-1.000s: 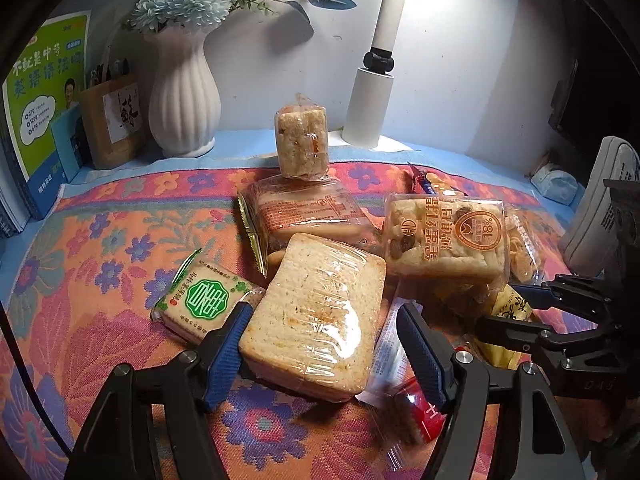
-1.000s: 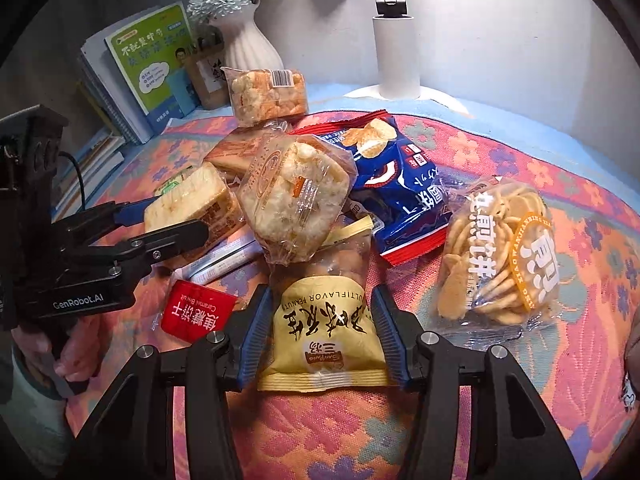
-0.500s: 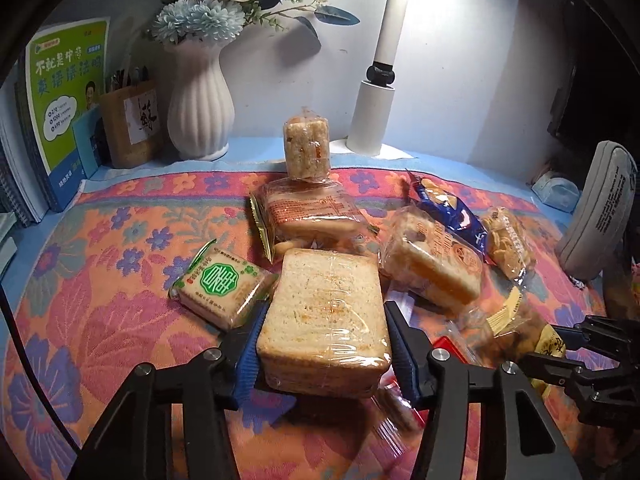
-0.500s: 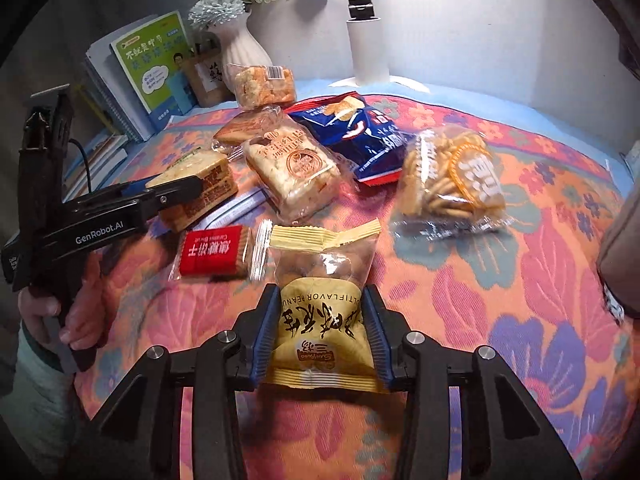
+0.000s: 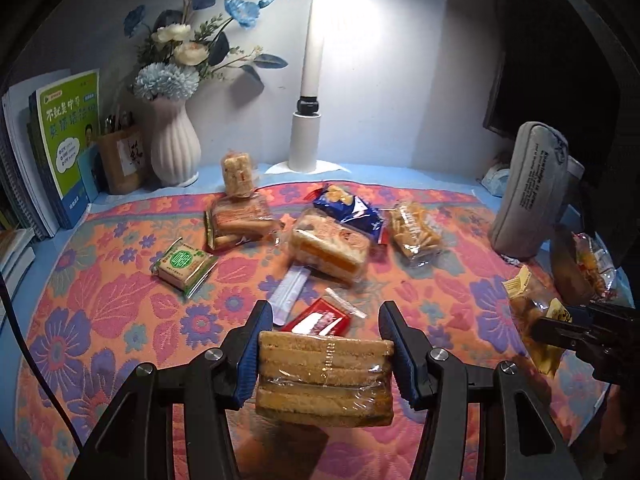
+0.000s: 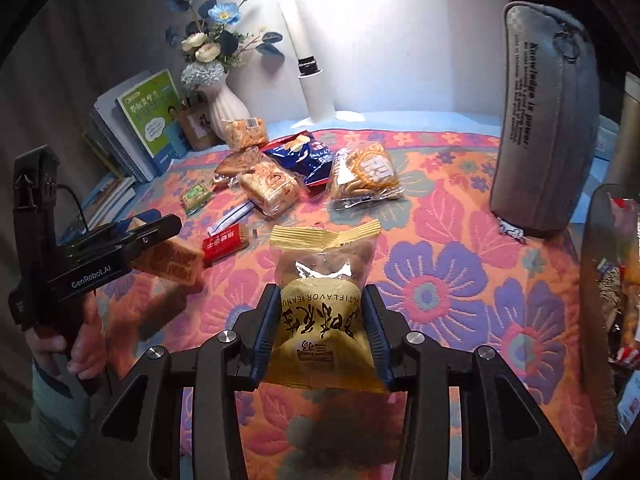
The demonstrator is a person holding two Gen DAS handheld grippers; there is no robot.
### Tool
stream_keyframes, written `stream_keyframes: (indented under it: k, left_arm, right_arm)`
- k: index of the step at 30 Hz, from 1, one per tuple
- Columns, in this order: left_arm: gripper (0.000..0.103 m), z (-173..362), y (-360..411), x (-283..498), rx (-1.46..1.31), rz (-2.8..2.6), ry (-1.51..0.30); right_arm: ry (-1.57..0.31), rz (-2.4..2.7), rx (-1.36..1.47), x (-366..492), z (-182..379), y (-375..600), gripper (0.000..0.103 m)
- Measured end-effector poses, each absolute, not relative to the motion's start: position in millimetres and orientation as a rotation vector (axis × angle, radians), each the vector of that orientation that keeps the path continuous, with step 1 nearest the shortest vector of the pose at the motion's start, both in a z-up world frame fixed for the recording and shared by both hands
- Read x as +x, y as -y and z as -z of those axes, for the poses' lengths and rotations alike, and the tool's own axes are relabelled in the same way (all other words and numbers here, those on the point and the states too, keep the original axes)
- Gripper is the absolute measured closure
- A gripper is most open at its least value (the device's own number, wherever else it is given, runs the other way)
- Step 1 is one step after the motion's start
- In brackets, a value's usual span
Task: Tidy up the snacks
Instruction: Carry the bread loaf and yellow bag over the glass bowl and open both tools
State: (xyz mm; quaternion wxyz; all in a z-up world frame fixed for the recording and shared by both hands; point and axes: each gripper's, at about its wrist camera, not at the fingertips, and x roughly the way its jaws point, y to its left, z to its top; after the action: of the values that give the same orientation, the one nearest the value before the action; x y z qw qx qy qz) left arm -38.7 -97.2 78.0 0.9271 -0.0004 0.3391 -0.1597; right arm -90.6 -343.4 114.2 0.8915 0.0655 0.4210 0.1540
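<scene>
My left gripper (image 5: 326,340) is shut on a clear-wrapped brown sandwich-cracker pack (image 5: 324,380), held above the floral cloth; the pack also shows in the right wrist view (image 6: 170,260). My right gripper (image 6: 322,320) is shut on a yellow peanut bag (image 6: 320,320), lifted over the cloth; the bag also shows at the right edge of the left wrist view (image 5: 536,320). Other snacks lie on the cloth: a red packet (image 5: 318,320), a green packet (image 5: 184,264), a bread pack (image 5: 330,250), a blue chip bag (image 5: 346,206) and a biscuit bag (image 5: 414,228).
A white vase (image 5: 174,148), a lamp base (image 5: 306,140) and upright books (image 5: 66,140) stand at the back. A grey pencil case (image 6: 544,128) stands at the right. More wrapped snacks in a container (image 6: 616,280) sit at the far right edge.
Both grippers have drawn back and up from the pile, each carrying its snack. The cracker pack and the peanut bag have left the cloth.
</scene>
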Motion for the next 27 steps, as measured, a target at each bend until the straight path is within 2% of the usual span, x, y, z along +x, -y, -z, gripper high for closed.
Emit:
stream_keyframes:
  k: [13,20,27]
  left_arm:
    - [0.050,-127.1,190.4,-74.0,-0.023,0.576,-0.648]
    - [0.050,-160.8,288.3,-84.8,0.044,0.758,-0.607]
    - [0.050,-175.4,390.1,-99.6,0.117,0.922,-0.577]
  right_arm:
    - [-0.705,-0.130,0.234,-156.7,-170.8,452.0,0.063]
    - [-0.632,0.081,0.303,-182.4,-188.8,537.0,0.063]
    - [-0.628,0.220,0.414,-190.3,-178.3,609.1,0.063]
